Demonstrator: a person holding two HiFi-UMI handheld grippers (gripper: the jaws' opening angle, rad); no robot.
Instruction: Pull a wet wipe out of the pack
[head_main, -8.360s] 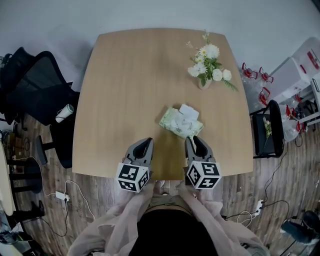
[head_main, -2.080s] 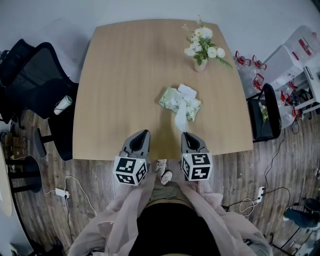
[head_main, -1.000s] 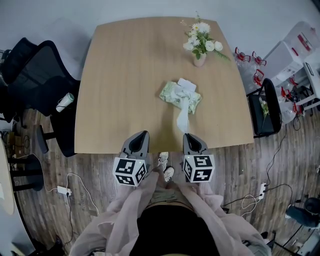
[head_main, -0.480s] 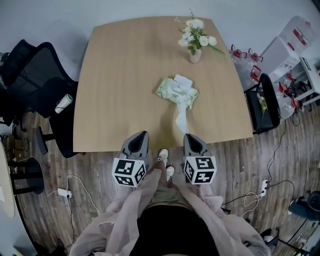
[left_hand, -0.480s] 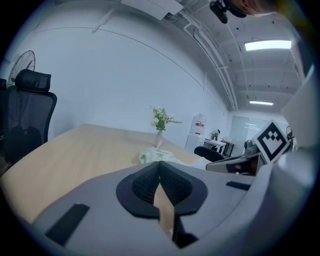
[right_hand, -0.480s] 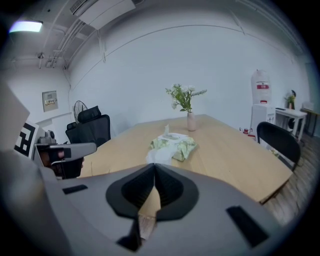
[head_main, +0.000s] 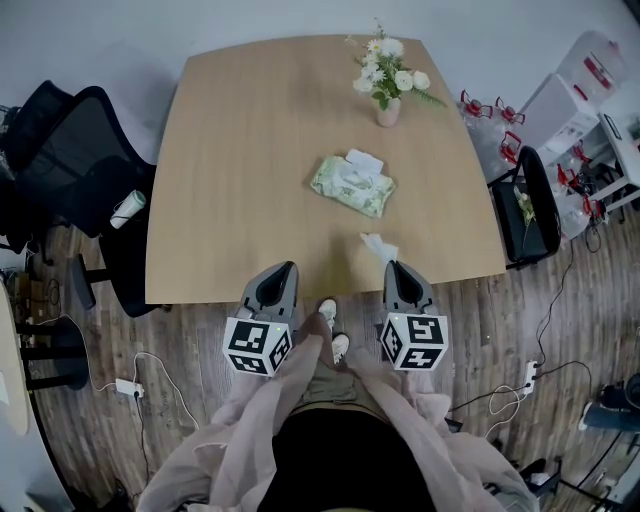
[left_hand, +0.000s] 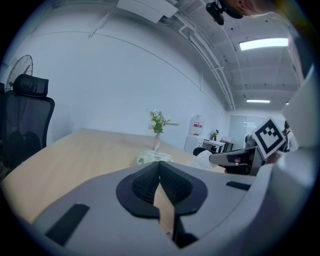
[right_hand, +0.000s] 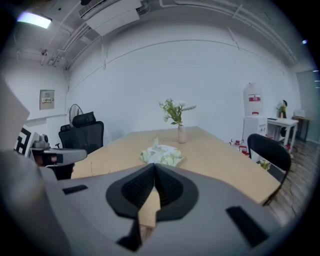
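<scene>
Wipe (head_main: 378, 246), clear of pack (head_main: 350, 185): I am pinching it in right hand-held gripper (head_main: 392, 268), aiming for a firm, steady hold; left hand-held gripper (head_main: 281, 274) pressed together.

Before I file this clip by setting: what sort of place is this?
Probably an office or meeting room: a large wooden table, a black swivel chair beside it, and a water dispenser in the background.

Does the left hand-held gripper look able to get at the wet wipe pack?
Probably yes: only bare table lies between the left hand-held gripper and the wet wipe pack; its jaws are shut.
</scene>
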